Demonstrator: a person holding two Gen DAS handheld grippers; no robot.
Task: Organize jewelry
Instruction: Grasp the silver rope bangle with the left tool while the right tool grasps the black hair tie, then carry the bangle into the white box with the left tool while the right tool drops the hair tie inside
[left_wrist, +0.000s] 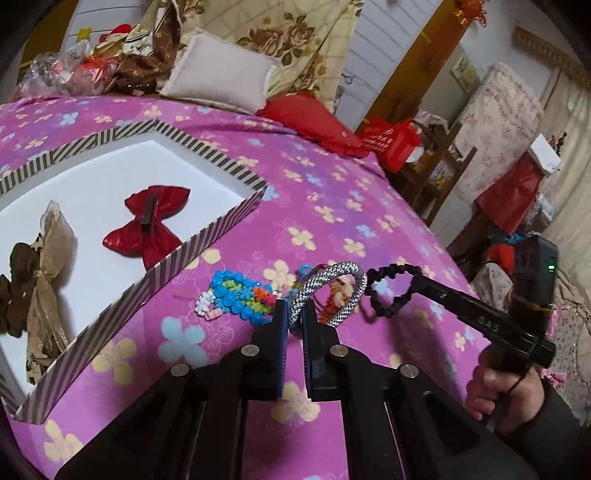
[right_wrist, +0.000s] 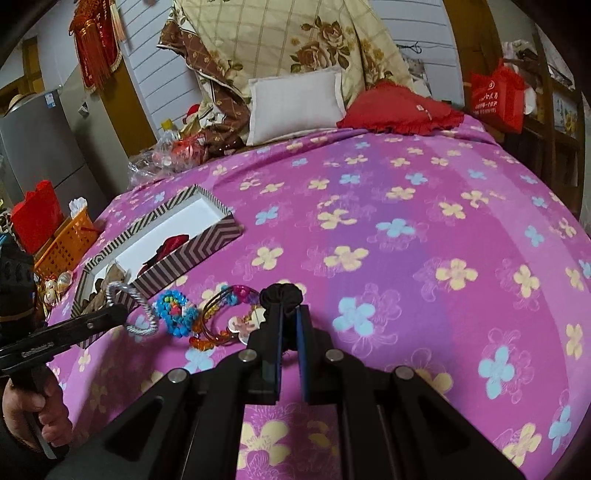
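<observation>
My left gripper (left_wrist: 295, 308) is shut on a silver braided hair tie (left_wrist: 334, 291), lifted just above the purple flowered bedspread (left_wrist: 332, 206); the same silver hair tie (right_wrist: 135, 306) hangs from it in the right wrist view. My right gripper (right_wrist: 290, 304) is shut on a black scrunchie (right_wrist: 280, 291), also seen as the black scrunchie (left_wrist: 391, 291) to the right in the left wrist view. A blue beaded piece (left_wrist: 236, 295) and an orange and pink beaded bracelet (right_wrist: 225, 314) lie on the bed between them. The striped box (left_wrist: 207, 243) holds a red bow (left_wrist: 151, 225) and a gold ribbon bow (left_wrist: 44, 266).
A white pillow (right_wrist: 295, 107), a red cushion (right_wrist: 402, 107) and a flowered quilt (right_wrist: 295, 40) sit at the head of the bed. An orange basket (right_wrist: 70, 243) and red bags stand off the bed's left side. A person's hand (left_wrist: 498, 391) grips the right handle.
</observation>
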